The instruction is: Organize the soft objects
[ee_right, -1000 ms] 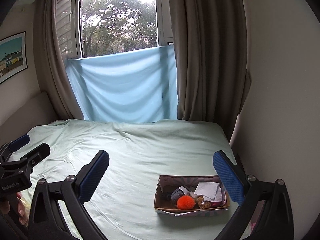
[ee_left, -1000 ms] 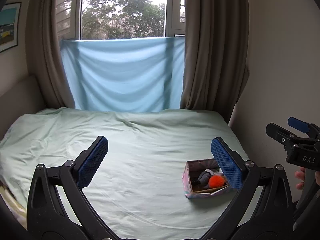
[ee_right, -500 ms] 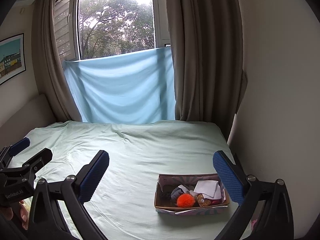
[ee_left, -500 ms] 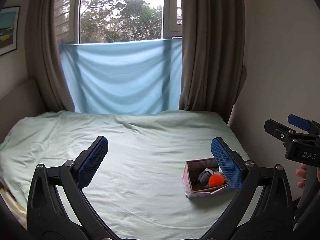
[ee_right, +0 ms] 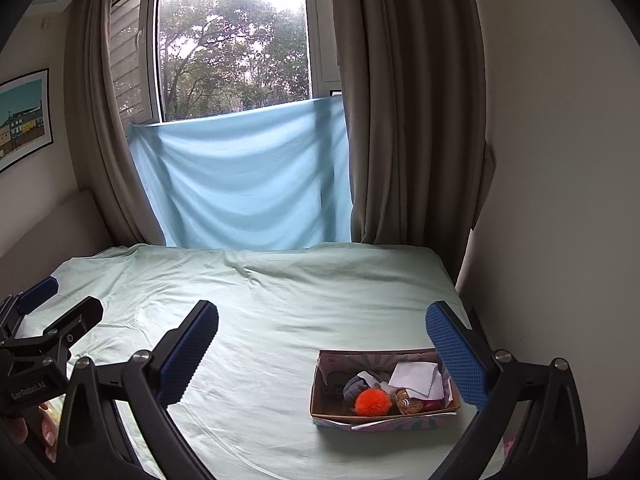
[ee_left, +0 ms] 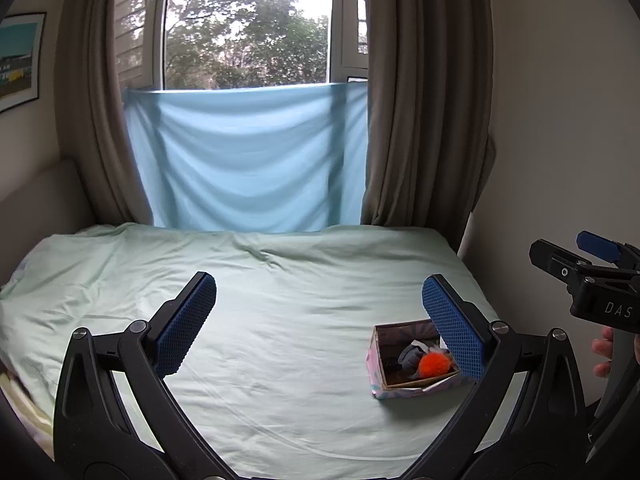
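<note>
A shallow patterned cardboard box [ee_right: 320, 392] sits on the pale green bed sheet [ee_right: 260, 320] near the right edge. It holds an orange fuzzy ball [ee_right: 373, 402], a grey soft item [ee_right: 354, 386], a folded white cloth [ee_right: 418, 378] and a brown plush [ee_right: 406, 400]. The box [ee_left: 378, 372] and the orange ball [ee_left: 435, 364] also show in the left wrist view. My left gripper [ee_left: 320, 320] is open and empty, held above the bed. My right gripper [ee_right: 322, 348] is open and empty, above and short of the box. Each gripper shows at the other view's edge.
A light blue cloth [ee_right: 244, 184] hangs over the lower window behind the bed. Brown curtains [ee_right: 404, 120] flank it. A wall [ee_right: 560, 200] runs close along the bed's right side. A headboard [ee_left: 36, 200] is on the left.
Both views have pulled back and risen slightly. The box and its contents have not moved. Both grippers stay open.
</note>
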`<action>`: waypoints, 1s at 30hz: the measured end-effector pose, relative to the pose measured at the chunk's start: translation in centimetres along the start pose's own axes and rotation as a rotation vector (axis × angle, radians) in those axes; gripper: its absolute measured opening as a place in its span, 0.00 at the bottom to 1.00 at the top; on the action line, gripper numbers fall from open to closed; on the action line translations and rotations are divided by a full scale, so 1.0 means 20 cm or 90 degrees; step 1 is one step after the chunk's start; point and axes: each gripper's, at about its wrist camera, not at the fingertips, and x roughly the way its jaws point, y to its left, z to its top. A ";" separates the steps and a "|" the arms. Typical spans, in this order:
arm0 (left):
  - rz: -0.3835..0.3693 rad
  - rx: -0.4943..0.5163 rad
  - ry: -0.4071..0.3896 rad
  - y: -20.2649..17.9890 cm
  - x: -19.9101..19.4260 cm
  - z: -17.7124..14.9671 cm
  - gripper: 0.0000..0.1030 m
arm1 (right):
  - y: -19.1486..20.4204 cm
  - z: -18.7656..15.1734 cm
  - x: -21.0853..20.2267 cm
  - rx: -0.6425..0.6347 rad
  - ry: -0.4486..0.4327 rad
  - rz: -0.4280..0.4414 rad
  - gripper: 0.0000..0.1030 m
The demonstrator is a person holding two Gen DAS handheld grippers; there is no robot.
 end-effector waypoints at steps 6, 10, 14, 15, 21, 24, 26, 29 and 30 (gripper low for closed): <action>-0.001 -0.002 0.002 0.00 0.00 0.00 1.00 | 0.00 0.01 -0.01 0.001 -0.001 -0.005 1.00; -0.001 -0.003 0.004 0.00 0.01 0.00 1.00 | 0.00 0.01 -0.01 0.000 -0.001 -0.006 1.00; -0.002 -0.005 0.005 0.00 0.01 0.00 1.00 | 0.01 0.01 -0.01 -0.003 -0.001 -0.008 1.00; -0.001 -0.004 0.005 0.00 0.01 0.00 1.00 | 0.01 0.01 -0.01 -0.002 -0.001 -0.009 1.00; 0.000 0.002 0.006 -0.01 0.02 -0.01 1.00 | 0.01 0.01 -0.01 -0.001 -0.007 -0.012 1.00; 0.002 0.002 0.005 -0.02 0.02 -0.01 1.00 | 0.01 0.02 -0.01 0.000 -0.009 -0.014 1.00; 0.001 0.001 0.006 -0.02 0.02 -0.01 1.00 | 0.00 0.02 0.00 0.001 -0.011 -0.014 1.00; 0.001 -0.003 0.008 -0.02 0.03 -0.01 1.00 | 0.00 0.02 0.01 0.001 -0.014 -0.013 1.00; 0.001 -0.003 0.008 -0.02 0.03 -0.02 1.00 | -0.01 0.02 0.01 0.001 -0.014 -0.012 1.00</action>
